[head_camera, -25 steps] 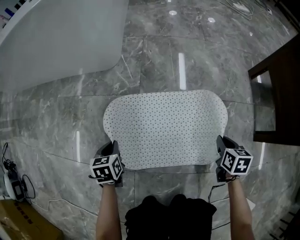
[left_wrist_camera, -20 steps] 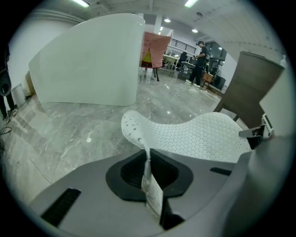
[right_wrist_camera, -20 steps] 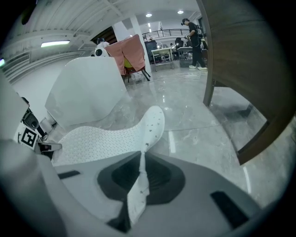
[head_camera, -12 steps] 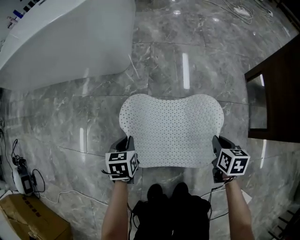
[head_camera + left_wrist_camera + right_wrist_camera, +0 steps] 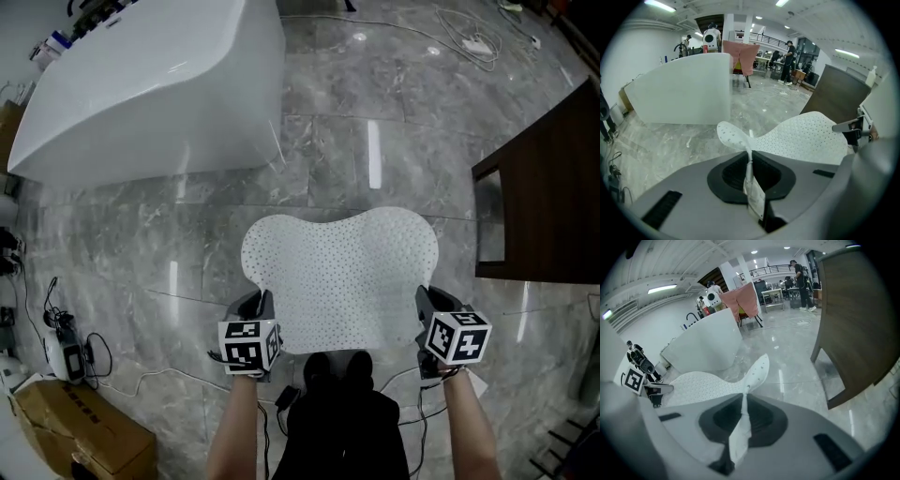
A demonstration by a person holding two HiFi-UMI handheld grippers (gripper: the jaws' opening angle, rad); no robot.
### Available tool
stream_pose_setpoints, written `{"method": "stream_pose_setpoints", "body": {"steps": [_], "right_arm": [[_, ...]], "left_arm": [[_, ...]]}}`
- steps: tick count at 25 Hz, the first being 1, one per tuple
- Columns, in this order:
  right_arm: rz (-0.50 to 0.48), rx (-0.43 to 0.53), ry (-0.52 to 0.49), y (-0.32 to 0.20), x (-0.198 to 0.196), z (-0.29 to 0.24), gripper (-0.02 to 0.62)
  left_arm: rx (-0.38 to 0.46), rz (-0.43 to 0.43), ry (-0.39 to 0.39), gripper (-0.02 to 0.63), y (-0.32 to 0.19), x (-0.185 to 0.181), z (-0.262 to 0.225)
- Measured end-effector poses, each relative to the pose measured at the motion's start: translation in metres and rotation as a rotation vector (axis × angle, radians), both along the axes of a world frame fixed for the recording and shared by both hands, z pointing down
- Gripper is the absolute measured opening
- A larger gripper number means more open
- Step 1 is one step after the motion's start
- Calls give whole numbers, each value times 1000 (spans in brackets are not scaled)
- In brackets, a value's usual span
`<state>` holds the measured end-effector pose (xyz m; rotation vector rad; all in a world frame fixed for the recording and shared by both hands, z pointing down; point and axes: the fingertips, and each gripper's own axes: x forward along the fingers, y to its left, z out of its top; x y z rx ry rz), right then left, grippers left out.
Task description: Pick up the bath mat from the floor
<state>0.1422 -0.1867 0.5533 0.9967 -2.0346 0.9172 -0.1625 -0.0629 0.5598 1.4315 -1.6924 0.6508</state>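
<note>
Above the grey floor, the bath mat hangs bowed, a thin perforated sheet that looks light, limp and rubbery. Left gripper and right gripper each pinch a near corner, jaws clamped tight on its edge; corners seem the soundest hold.

Matt, dotted, flexible bath mat; glossy veined grey stone floor; smooth white bathtub.

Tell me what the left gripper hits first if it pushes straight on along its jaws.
The left gripper is shut on the bath mat, which lies first in line. Beyond it, probably the end of the white bathtub, though depth is unclear.
</note>
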Motion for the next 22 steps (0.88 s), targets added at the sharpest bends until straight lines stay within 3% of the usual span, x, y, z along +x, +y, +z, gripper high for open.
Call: {"method": "stream_pose_setpoints", "body": {"steps": [12,22], "right_arm": [[19,53,-45,11,-6,-199,25],[39,137,-99,14,1,-316,25]], "left_arm": [[87,-3,-16,17,-1,-14,-213],[175,7,-26,17,-2,-6,-331]]}}
